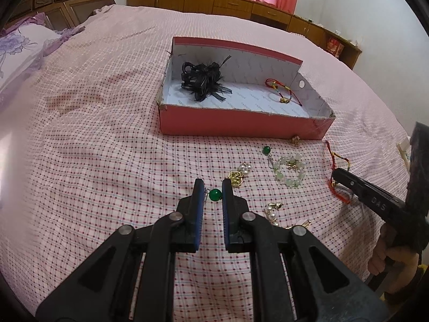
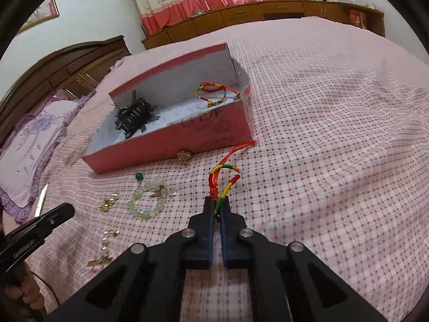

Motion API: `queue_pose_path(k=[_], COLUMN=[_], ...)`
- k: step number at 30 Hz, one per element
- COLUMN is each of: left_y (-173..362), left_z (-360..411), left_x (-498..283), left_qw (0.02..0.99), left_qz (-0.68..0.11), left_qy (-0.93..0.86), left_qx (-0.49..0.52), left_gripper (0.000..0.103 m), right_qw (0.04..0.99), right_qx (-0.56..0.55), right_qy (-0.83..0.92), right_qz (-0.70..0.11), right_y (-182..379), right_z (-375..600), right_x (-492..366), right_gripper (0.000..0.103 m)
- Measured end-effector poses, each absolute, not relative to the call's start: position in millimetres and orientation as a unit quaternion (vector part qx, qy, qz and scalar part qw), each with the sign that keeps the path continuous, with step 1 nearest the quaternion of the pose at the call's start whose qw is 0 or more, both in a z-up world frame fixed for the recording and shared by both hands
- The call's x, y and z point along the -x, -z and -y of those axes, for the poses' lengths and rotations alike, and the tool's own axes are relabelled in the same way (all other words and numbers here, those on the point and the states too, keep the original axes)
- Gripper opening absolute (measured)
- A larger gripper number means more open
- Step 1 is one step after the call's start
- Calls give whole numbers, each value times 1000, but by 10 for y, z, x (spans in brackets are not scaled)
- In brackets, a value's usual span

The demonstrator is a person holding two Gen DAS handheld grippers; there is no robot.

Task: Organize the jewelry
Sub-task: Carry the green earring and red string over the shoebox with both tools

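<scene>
A red cardboard box [image 1: 241,124] [image 2: 187,139] lies open on the bed, holding a black hair clip [image 1: 203,80] [image 2: 135,116] and a coloured cord bracelet [image 1: 284,91] [image 2: 214,94]. My left gripper [image 1: 212,189] is open with a green bead earring [image 1: 215,194] between its fingertips on the bedspread. My right gripper [image 2: 216,204] [image 1: 337,175] is shut on a red, yellow and green cord bracelet [image 2: 225,181]. In front of the box lie a pale bead bracelet [image 1: 291,170] [image 2: 151,198], a second green bead earring [image 1: 266,150] [image 2: 139,176] and pearl-and-gold earrings [image 1: 240,175] [image 2: 108,202].
A small gold ornament [image 1: 295,140] [image 2: 184,157] lies against the box's front wall. More gold and pearl pieces [image 1: 273,210] [image 2: 106,247] lie near my grippers. A purple pillow [image 2: 34,145] and wooden headboard [image 1: 61,2] are at the left; low wooden cabinets [image 1: 228,4] line the far wall.
</scene>
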State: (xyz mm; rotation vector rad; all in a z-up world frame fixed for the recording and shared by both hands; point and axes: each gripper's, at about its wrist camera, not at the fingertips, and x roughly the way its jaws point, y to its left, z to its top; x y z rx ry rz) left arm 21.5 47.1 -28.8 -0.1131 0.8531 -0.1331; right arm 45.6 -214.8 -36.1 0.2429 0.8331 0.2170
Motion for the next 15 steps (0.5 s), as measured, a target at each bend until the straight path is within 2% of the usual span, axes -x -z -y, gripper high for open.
queue_pose_path(k=[15], left_y=[-47], left_z=[-421], left_x=[-62], left_qw=[925], left_qz=[-368], left_qy=[77], left_qx=[59], left_gripper=[4], right_qw=[926], right_qx=[-136], right_qy=[-143], right_qz=[-322], right_y=[-262], right_z=[2245], right_x=[-41], right_gripper=[5])
